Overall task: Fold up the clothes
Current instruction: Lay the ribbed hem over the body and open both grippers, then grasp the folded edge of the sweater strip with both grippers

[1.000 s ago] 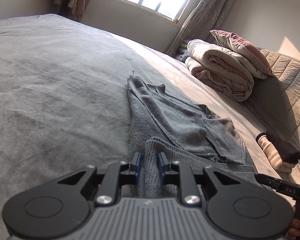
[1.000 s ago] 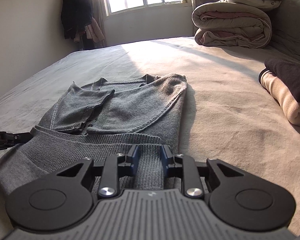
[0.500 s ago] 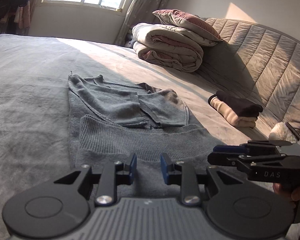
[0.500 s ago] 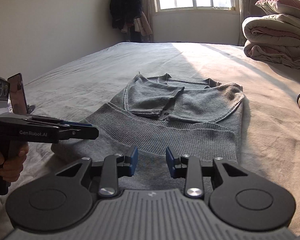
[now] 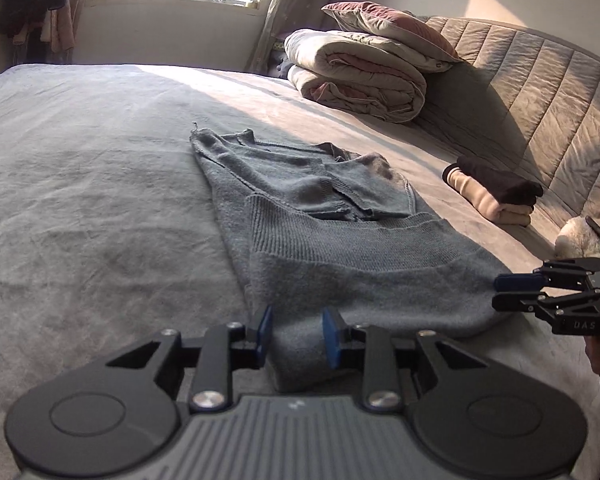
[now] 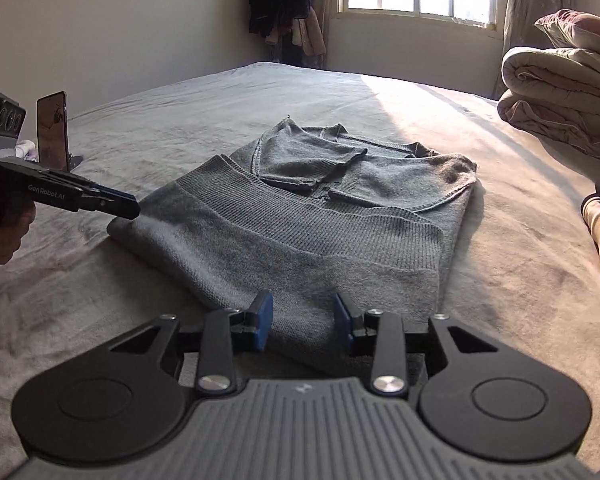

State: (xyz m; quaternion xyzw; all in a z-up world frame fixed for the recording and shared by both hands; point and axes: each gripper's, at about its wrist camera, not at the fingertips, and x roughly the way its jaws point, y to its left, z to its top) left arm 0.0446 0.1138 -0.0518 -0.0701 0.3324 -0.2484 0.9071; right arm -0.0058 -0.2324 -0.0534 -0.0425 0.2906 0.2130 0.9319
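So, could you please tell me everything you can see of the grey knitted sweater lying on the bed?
The grey knitted sweater lies flat on the grey bed cover, partly folded: both sleeves are crossed over the chest, and the ribbed hem band is turned up over the body. The knit looks soft and thick, with a V neckline at the far end. The near fold edge sits between the opening jaws of the left gripper and right gripper; neither presses it.

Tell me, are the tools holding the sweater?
No. Both the left tool and right tool are opening; the gray sweater lies loose on the bed.
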